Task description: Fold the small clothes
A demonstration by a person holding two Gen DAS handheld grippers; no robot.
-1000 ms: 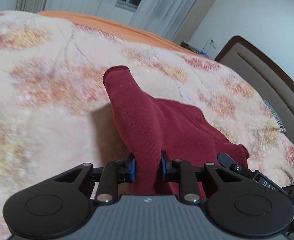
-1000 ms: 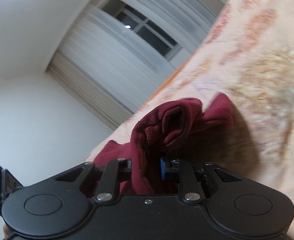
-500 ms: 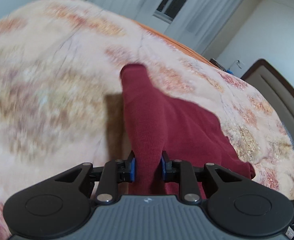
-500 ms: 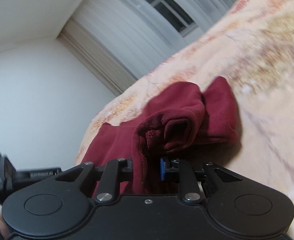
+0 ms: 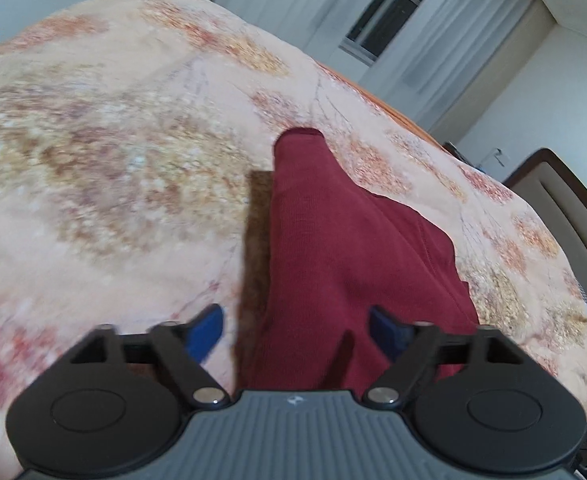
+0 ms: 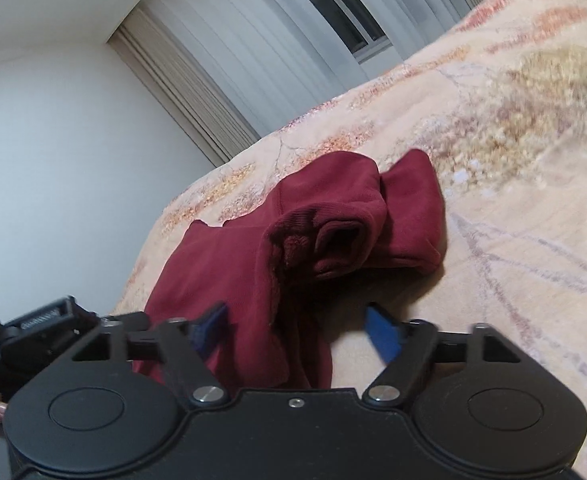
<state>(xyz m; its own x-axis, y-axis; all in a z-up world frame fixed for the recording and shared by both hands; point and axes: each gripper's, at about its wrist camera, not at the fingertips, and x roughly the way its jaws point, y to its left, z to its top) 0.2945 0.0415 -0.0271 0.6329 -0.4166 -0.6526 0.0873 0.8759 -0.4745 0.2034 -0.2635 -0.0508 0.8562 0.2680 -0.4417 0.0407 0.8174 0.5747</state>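
Releasing is the step in hand, judging by both views, and doing it well means drawing each tool straight back without dragging the cloth, so the fold just laid keeps its line.

From the left wrist camera, the left gripper point(image 5: 295, 326) has just been opening; its blue pads point(image 5: 205, 334) now stand wide apart, with no pad pressing on anything. The dark red garment point(image 5: 345, 248) lies on the floral bedspread point(image 5: 113, 168), running from under the tool's body away toward a narrow cuffed end. A strip of it passes between the jaws, closer to the right-hand pad than to the other, and it looks slack rather than held. Its left edge casts a dark shadow on the bedspread, so that edge may sit slightly raised; a gentle press could flatten it once the tool has pulled clear. A headboard point(image 5: 565, 208) shows at the far right.

From the right wrist camera, the right gripper point(image 6: 297, 332) has likewise just been opening, and its jaws stand well apart. The garment lies ahead and to the left, with a bunched, rolled section near the middle, its ribbed opening facing the lens. A fold of cloth lies between the jaws, nearer the left-hand pad; the other pad hangs over bare bedspread. That bunched section likely wants smoothing before any further fold. Curtains point(image 6: 253, 48) cover the window behind.
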